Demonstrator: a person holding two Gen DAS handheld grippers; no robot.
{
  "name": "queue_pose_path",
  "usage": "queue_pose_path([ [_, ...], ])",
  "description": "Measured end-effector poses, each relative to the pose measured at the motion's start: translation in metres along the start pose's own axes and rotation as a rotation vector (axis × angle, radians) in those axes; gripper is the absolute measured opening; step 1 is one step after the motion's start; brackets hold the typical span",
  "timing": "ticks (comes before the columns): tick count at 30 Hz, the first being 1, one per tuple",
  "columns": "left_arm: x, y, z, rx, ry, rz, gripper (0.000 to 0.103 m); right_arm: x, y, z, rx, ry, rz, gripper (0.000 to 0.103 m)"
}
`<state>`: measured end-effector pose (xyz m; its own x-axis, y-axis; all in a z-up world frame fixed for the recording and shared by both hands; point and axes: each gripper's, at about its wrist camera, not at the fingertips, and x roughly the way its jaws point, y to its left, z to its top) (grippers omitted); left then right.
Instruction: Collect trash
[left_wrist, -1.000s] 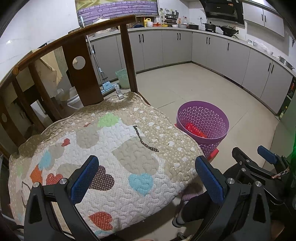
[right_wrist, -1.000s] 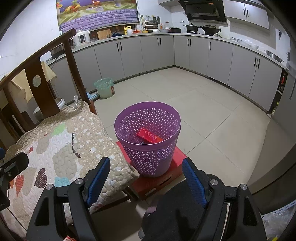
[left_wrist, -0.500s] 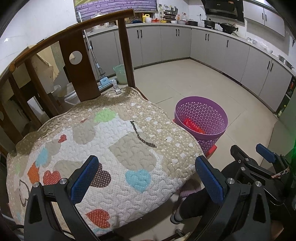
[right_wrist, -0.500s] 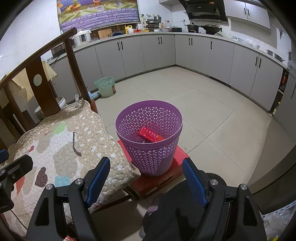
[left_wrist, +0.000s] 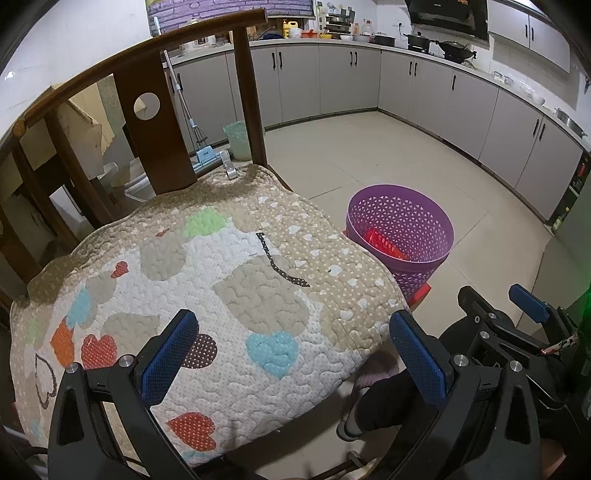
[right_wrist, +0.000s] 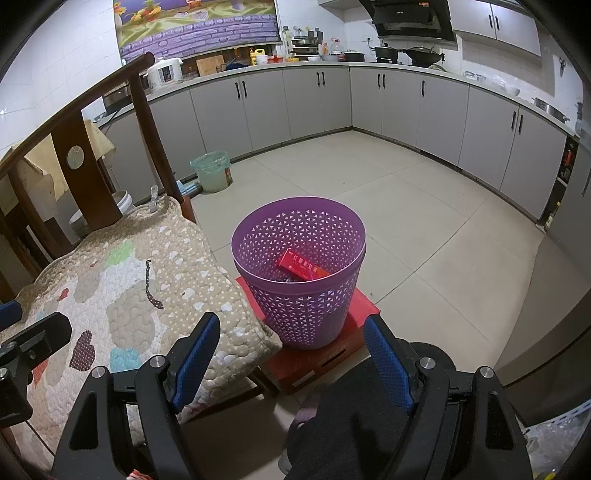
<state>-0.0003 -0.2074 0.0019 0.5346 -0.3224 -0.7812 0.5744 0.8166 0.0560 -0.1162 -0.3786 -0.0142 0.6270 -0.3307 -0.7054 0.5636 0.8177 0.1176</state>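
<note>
The room was a kitchen with grey cupboards (right_wrist: 439, 107) and a pale tiled floor (right_wrist: 424, 206). A wooden chair (left_wrist: 155, 122) stood near, and a quilted cushion with hearts (left_wrist: 207, 291) lay on its seat. Just beside the chair, a purple basket (right_wrist: 299, 273) sat on a flat red box (right_wrist: 325, 354). A red packet (right_wrist: 301, 264) lay inside the basket. The left gripper (left_wrist: 291, 350) was over the cushion, its blue pads wide apart with nothing between them. The right gripper (right_wrist: 291, 365) pointed at the basket, wide apart too, and held nothing.
</note>
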Motion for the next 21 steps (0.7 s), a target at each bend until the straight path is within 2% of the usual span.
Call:
queue_pose_path([
  [21,0.0039,-0.0007,-0.0021,0.005,0.018,-0.008,0.103,0.0008,-0.0008,-0.0010,0.001,0.007,0.006,0.084],
])
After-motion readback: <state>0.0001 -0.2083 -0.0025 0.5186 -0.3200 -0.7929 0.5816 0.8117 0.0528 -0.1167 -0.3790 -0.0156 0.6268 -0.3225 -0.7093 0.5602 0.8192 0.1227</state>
